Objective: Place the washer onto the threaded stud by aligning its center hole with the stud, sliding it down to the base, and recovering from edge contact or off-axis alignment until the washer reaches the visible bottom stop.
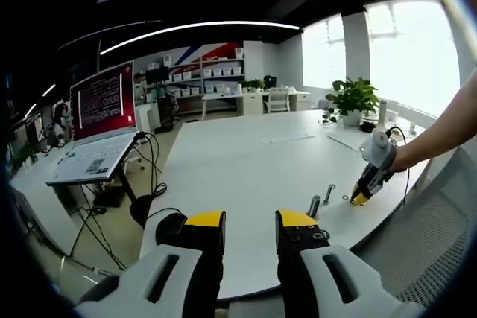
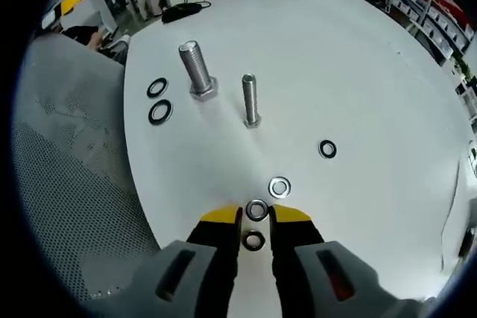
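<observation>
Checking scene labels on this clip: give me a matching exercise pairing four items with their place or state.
Things:
1. thick stud
2. thin stud
3. right gripper
4. laptop

Places or states:
A. open, red screen lit
B. two dark rings beside it
C. jaws apart around a washer
D. standing alone, nearer the middle of the white table

Pairs: 1-B, 2-D, 3-C, 4-A

Washers (image 2: 279,187) before studs (image 2: 250,100) on table (image 2: 358,65)

An open-plan office: white worktables (image 1: 246,161), a laptop (image 1: 93,135), storage shelves (image 1: 205,80), potted plant (image 1: 352,98).
</observation>
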A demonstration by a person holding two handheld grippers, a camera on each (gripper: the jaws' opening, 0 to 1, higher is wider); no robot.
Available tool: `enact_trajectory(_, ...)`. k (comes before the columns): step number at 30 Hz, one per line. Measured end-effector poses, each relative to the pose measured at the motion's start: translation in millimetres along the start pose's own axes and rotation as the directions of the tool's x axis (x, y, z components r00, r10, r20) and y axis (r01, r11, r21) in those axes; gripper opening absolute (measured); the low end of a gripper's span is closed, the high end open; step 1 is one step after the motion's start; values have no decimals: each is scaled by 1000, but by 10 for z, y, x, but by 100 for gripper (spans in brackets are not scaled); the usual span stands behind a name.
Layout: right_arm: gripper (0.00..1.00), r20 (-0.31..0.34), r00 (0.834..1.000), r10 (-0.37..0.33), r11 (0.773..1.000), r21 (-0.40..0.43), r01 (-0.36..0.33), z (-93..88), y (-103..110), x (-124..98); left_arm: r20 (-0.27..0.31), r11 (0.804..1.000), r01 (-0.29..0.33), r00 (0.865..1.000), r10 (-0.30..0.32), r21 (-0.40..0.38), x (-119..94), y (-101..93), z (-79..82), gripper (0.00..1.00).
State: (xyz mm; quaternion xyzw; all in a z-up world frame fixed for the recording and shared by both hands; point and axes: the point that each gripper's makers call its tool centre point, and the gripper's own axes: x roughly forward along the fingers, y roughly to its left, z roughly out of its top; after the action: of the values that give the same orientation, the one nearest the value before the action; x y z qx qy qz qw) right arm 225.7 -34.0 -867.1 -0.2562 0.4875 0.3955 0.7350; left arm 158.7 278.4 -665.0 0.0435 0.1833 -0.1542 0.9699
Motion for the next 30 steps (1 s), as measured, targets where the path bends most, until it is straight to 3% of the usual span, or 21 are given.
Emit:
enact_trajectory(3,16,-18,1000,-9,999,-53,8,-7,13,0,0,1000,1,1000,-1,-1,0,0,-1,25)
enact_trajectory(7,16,-29,1000,-6,999,-43,5,-16,-1,0,1,1000,1,1000,-1,0,-1,0,-1,25)
enact_trajectory(17,14,-49,998,-31,993,-113,25,-6,23,-5,1,1000,0,1000,0,0,1,3,-1,25)
enact_trajectory(22,14,-31,999,-42,994,-99,38,25,16,-11,1,1000,-1,1000,1,0,-1,2,-2,25)
enact_trajectory(30,14,-13,999,45,998,-41,-46,187,134,-140,-1,1000,-1,1000,1,0,1,4,-4,25)
